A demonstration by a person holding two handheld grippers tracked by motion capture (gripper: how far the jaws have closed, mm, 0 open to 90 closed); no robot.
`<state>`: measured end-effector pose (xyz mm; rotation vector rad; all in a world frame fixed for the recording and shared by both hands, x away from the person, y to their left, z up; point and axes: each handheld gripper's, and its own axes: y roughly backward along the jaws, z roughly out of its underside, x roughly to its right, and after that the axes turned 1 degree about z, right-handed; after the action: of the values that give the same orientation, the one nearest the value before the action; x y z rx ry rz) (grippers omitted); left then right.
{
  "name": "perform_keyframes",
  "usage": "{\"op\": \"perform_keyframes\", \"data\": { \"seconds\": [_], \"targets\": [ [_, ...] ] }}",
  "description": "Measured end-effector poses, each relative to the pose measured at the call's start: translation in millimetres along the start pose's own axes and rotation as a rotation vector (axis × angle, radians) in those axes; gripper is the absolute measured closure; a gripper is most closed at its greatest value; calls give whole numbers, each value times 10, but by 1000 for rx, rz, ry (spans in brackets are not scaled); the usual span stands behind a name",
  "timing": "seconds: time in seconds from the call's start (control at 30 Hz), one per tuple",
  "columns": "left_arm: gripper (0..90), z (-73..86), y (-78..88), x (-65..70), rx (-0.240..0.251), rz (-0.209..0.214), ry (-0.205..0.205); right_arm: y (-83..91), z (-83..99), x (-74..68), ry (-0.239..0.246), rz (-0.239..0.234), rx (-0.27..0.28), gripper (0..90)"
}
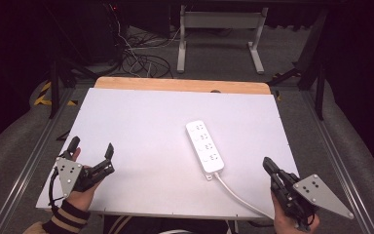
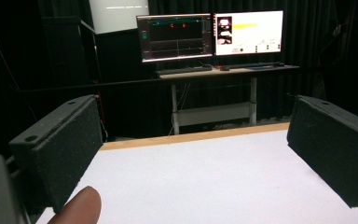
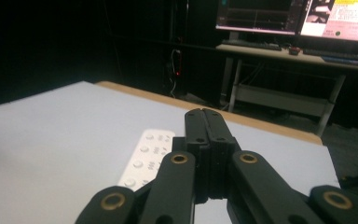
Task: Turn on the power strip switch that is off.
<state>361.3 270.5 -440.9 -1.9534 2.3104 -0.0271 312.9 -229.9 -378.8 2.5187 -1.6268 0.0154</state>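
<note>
Grippers idle at the table's (image 1: 141, 122) near edge, left gripper (image 1: 91, 151) spread wide and empty, right gripper (image 1: 269, 166) pressed closed on nothing; we judge nothing begun, next reaching the white power strip (image 1: 204, 146) lying mid-table.

White power strip (image 1: 205, 146) flat on table's right half, cord trailing toward person.

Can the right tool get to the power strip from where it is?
Probably yes. The right tool, jaws shut, sits just right of the power strip with only bare table between them. The strip's cable runs near that hand but doesn't block the way.
</note>
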Motion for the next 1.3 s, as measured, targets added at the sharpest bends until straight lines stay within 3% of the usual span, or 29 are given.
{"op": "perform_keyframes", "data": {
  "seconds": [0.23, 0.3, 0.5, 0.7, 0.8, 1.03, 1.3],
  "targets": [
    [37, 5, -4, 4, -3, -1, -4, 153, -291, -67, 4, 0, 11, 900],
    [37, 5, -6, 12, -2, 1, -4, 142, -325, -61, 2, -2, -22, 900],
    [37, 10, -9, 18, -6, 2, -9, 110, -436, -95, 14, -20, -39, 900],
    [37, 9, -1, 16, -3, 4, -7, -49, -499, -191, 41, -56, -86, 900],
    [37, 9, 5, 10, -3, 4, -10, -203, -541, -252, 54, -93, -142, 900],
    [37, 12, 33, -3, -8, -1, -15, -484, -564, -289, 39, -147, -224, 899],
    [37, 24, 60, -23, -19, -8, -22, -787, -572, -268, 26, -172, -298, 881]
  ]
}}
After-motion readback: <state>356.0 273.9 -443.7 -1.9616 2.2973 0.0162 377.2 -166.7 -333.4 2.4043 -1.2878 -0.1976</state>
